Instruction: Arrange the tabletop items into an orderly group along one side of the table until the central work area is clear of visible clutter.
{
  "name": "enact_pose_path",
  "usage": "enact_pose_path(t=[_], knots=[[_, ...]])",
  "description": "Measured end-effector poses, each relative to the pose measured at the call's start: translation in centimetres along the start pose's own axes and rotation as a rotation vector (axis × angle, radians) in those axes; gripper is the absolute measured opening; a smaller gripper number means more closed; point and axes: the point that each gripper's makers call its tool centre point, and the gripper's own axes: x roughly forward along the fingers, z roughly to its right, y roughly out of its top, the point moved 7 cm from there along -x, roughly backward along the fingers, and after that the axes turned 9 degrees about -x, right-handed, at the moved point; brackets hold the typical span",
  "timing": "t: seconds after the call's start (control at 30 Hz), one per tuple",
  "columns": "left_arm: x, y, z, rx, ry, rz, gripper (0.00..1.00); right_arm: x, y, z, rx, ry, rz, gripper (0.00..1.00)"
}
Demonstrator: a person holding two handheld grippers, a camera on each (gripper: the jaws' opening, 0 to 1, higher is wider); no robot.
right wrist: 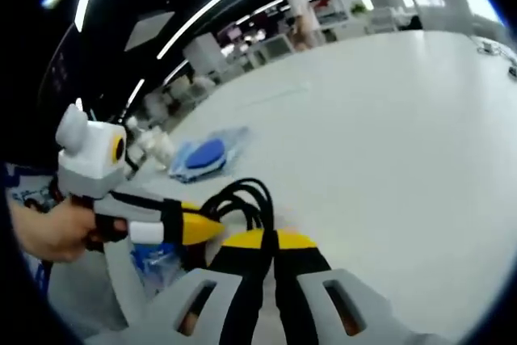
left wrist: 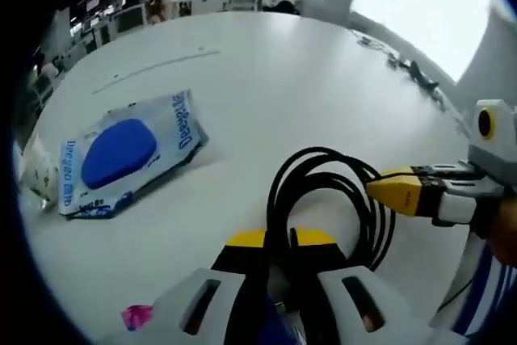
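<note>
A coiled black cable (left wrist: pixel 323 169) lies on the white table (left wrist: pixel 266 78) right in front of me. My left gripper (left wrist: pixel 280 238) is shut on the near part of the coil, strands running between its yellow tips. My right gripper (left wrist: pixel 380 191) comes in from the right and is shut on the coil's right side. In the right gripper view the cable (right wrist: pixel 246 198) loops up from my right gripper (right wrist: pixel 271 238), whose jaws are pressed together, while the left gripper (right wrist: pixel 214 228), held by a hand (right wrist: pixel 48 232), meets the coil from the left.
A blue and white wet-wipes pack (left wrist: pixel 129 155) lies flat to the left, also visible as the wipes pack (right wrist: pixel 202 155). A crumpled white bag (left wrist: pixel 36 171) sits at the table's left edge. A small pink item (left wrist: pixel 136 315) lies near my left jaw. Dark cords (left wrist: pixel 412 70) lie far right.
</note>
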Motion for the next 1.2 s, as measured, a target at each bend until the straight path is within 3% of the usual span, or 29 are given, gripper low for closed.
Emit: enact_pose_path(t=[0.3,0.47,0.83,0.9,0.97,1.07,1.2], knots=[[0.0,0.0,0.1,0.024,0.02,0.007,0.09,0.6,-0.6,0.2,-0.045,-0.025,-0.054,0.0],[0.1,-0.1,0.3,0.092,0.043,0.034,0.09,0.7,-1.0,-0.1,-0.068,-0.043,-0.084,0.0],[0.1,-0.2,0.2,0.179,0.048,0.053,0.12,0.7,-1.1,0.3,-0.073,-0.052,-0.077,0.01],[0.0,-0.2,0.4,0.145,0.024,0.061,0.17,0.8,-1.1,0.3,-0.115,-0.028,-0.061,0.04],[0.0,-0.2,0.4,0.154,0.019,0.068,0.25,0.4,-1.1,0.5,-0.099,-0.034,-0.047,0.1],[-0.6,0.5,0.6,0.164,0.007,0.107,0.31,-0.1,-0.7,0.7,-0.124,-0.069,-0.011,0.25],[-1.6,1.4,0.9,0.169,-0.014,0.165,0.54,-1.2,0.0,0.2,-0.104,-0.051,0.068,0.3]])
